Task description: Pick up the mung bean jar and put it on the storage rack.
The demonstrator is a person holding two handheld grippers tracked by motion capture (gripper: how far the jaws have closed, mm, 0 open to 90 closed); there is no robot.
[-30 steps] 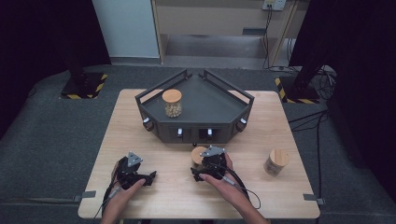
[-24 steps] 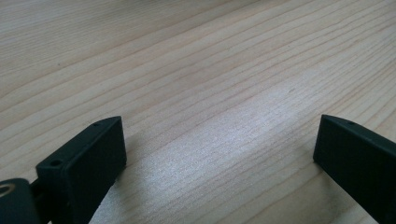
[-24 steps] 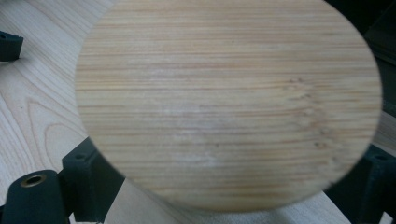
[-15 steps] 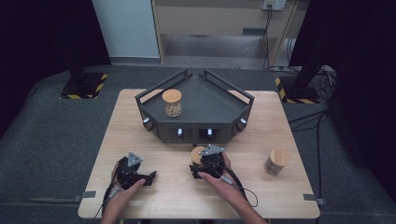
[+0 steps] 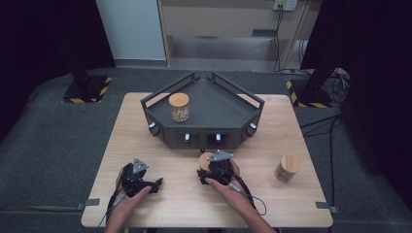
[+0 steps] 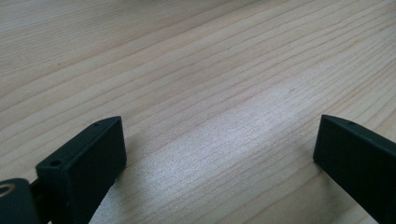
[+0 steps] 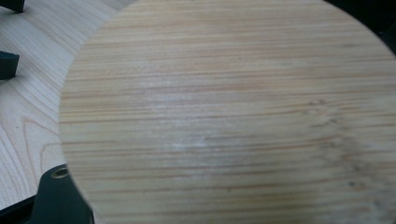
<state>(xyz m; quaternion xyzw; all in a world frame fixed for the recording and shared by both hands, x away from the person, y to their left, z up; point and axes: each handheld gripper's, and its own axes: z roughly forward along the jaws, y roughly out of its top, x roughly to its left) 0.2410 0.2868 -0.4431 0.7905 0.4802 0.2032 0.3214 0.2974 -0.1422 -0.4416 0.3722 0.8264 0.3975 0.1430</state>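
Observation:
A glass jar with a round wooden lid [image 5: 206, 159] stands on the wooden table just in front of the dark tray. My right gripper [image 5: 214, 170] sits over it, and its jaws have just been closing round the jar, which is between them. In the right gripper view the lid [image 7: 224, 112] is very close and hides the pads; one jaw's base sits tight under its rim at the bottom left. My left gripper [image 5: 154, 185] rests on the table at the front left, and its jaws [image 6: 219, 140] stand wide open over bare wood.
The dark angular tray [image 5: 228, 104] at the table's middle back holds a lidded jar of pale contents [image 5: 179, 107]. Another lidded jar [image 5: 287, 167] stands at the right of the table. Cables trail from both grippers to the front edge.
The right gripper's jaws have drawn in round the jar by the tray. Both hands have kept their places, and the left gripper looks the same.

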